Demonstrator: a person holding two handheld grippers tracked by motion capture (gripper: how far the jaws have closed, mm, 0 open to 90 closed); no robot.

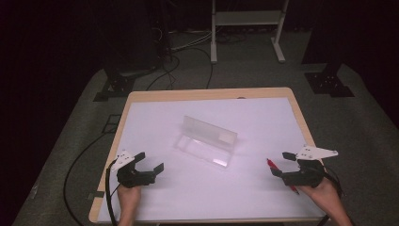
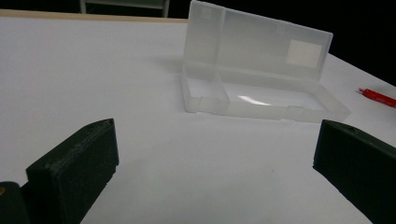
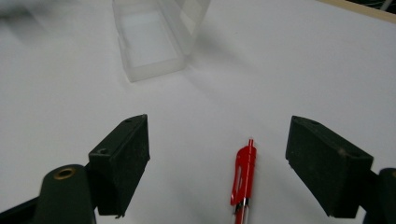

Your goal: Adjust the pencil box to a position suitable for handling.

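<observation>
Lying on the table, the red pen (image 3: 244,175) sits between the right gripper's (image 3: 217,154) wide-open jaws, untouched.

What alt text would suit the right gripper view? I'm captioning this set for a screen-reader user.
A red pen lies on a white table between the open jaws of the right gripper, untouched. Farther off, at upper left, stands a clear plastic case with its lid open.
</observation>
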